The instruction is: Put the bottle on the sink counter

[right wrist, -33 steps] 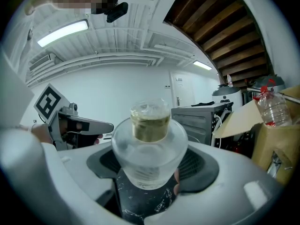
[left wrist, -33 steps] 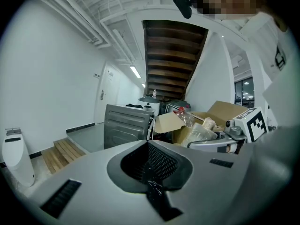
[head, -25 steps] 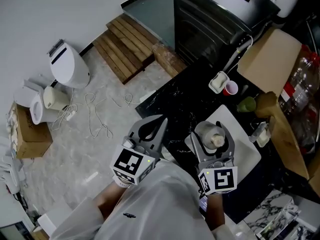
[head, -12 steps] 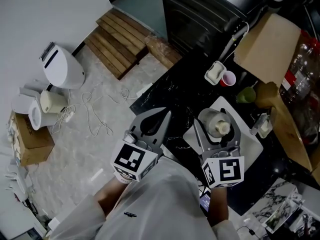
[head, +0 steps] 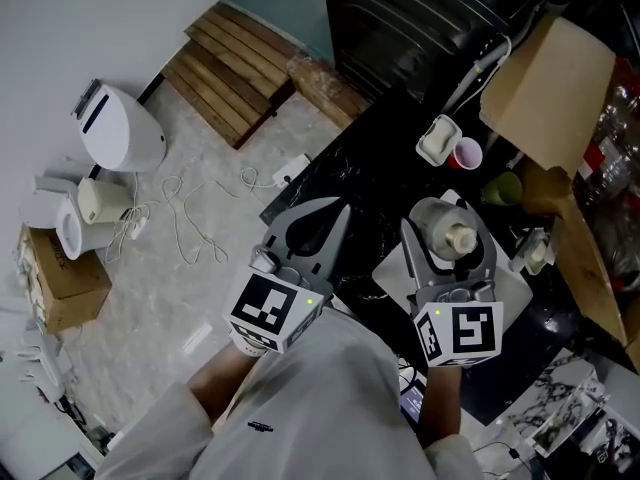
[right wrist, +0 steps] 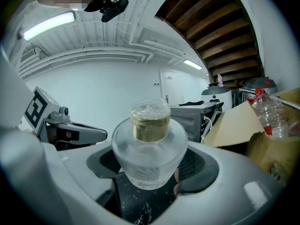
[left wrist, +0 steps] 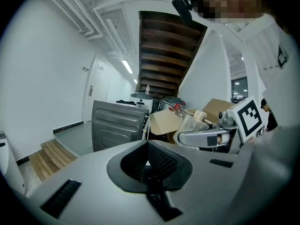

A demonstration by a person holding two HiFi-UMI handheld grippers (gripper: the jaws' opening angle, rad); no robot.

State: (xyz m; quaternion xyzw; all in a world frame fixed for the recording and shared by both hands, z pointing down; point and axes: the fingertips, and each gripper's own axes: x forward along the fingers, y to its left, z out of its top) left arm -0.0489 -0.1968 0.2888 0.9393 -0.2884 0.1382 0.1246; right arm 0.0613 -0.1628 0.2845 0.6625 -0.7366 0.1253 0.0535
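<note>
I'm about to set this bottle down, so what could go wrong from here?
The bottle is smooth, rounded glass held in the right claw, so it may slip or tilt. The pink cup and green cup stand close on the crowded counter; a wide swing could knock them.

R gripper (head: 452, 230), w/ the bottle (head: 458, 236) between its fingers, has gone fwd over the last sec. The bottle was above the near part of the white board (head: 390, 268) and is now above its far part. The pink cup (head: 467, 154) and green cup (head: 503, 188) ahead of the fingers are now nearer to them. L gripper (head: 330, 218) has edged fwd a little too, alongside the R.
</note>
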